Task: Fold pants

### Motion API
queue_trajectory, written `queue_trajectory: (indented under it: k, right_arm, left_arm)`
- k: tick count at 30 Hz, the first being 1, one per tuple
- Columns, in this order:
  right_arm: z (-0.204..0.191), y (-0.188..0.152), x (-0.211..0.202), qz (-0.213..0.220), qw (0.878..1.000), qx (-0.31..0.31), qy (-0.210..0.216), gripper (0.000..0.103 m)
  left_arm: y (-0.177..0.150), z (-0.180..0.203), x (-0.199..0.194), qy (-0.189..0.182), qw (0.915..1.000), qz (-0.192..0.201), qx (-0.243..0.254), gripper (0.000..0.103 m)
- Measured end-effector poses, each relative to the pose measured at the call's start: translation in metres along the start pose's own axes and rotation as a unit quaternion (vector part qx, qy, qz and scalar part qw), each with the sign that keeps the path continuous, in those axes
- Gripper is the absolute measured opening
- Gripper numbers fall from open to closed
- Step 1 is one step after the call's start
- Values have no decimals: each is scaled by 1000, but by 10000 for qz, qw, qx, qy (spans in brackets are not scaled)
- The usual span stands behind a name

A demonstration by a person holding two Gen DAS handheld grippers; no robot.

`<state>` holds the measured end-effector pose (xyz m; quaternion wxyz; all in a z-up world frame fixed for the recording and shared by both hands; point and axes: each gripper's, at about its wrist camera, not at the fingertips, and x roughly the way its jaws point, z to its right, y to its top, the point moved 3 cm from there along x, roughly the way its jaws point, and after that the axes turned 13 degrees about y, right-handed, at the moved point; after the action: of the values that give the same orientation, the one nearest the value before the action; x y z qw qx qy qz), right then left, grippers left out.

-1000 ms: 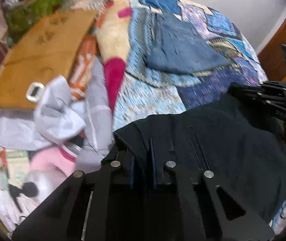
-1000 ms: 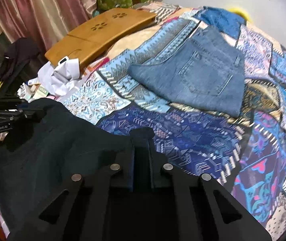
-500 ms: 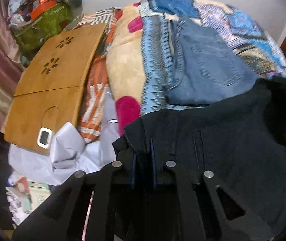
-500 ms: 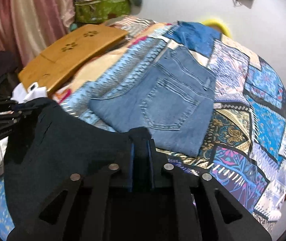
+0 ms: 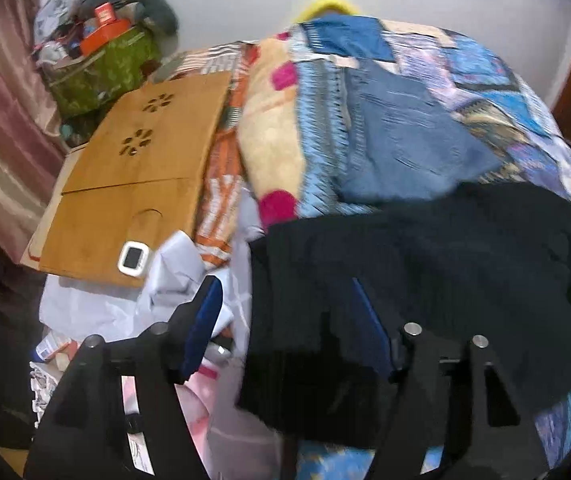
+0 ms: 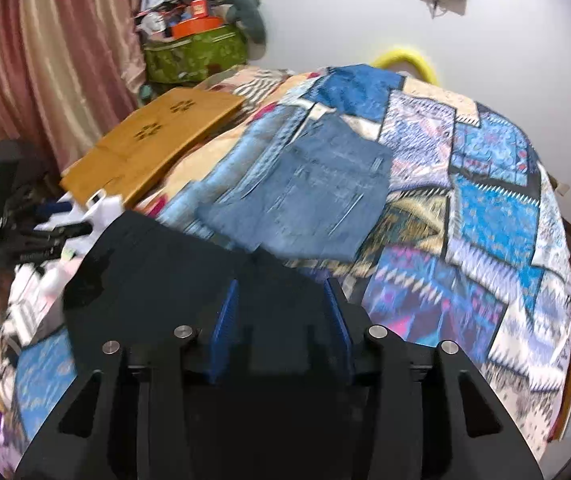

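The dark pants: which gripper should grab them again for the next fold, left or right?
Probably the right gripper. Its opening jaws sit squarely over the dark pants, cloth between the pads. The left gripper is opening too, but only one finger overlaps the pants' edge; the other hangs over white clutter beside them.

A: Left wrist view sits close over the dark pants (image 5: pixel 425 280), angled down across the bed (image 5: pixel 485 80) toward the far wall.
B: Right wrist view, same tilt, from further right. Both share the jeans (image 6: pixel 309 200), wooden board (image 6: pixel 153 140) and green bag (image 6: pixel 193 56).
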<state>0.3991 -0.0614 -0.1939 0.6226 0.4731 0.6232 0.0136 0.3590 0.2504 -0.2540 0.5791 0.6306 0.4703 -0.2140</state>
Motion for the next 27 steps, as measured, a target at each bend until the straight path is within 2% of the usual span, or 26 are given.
queue_trajectory:
  k: [2,5,7,8,10,11,14,20,23,26,27]
  right_arm:
    - [-9,-18,3,-164,9998,30,65,40]
    - [-22,-46,15,-489,9987,41,125,40]
    - [-31,-65,28,-748,9969,90,224,41]
    - [-35,-73,30,-736,9972,53,147,43]
    - [-45,-83,24,-559,9984,-103,-14,49]
    - [-48,-88,22,-541,9985,-50,49,49]
    - [-47,-98,13,-425,9987,179,216,50]
    - [-45,-107,-8,-367,9968,444,560,52]
    - [-33,-104,-27,5,9979,589,277,54]
    - [6,-101,-42,369,9937,1059,-43,65]
    - [20,-103,-46,443,9911,1240,-193,65]
  left_arm:
    - [-10,9,-10,-141,9998,43,93,75]
    - [-27,27,-16,-308,9992,12,244,80]
    - [-44,42,-8,-372,9983,-209,407,80]
    - [-53,47,-3,-360,9977,-344,468,80]
    - [-71,52,10,-275,9959,-604,612,80]
    - [-78,53,14,-228,9953,-667,666,81]
    - [-95,50,18,41,9951,-614,773,81]
    - [-110,33,13,29,9964,-720,442,81]
    - [-115,29,9,41,9963,-764,402,81]
    - [-114,33,1,293,9948,-721,656,80]
    - [-114,35,-4,395,9941,-691,735,80]
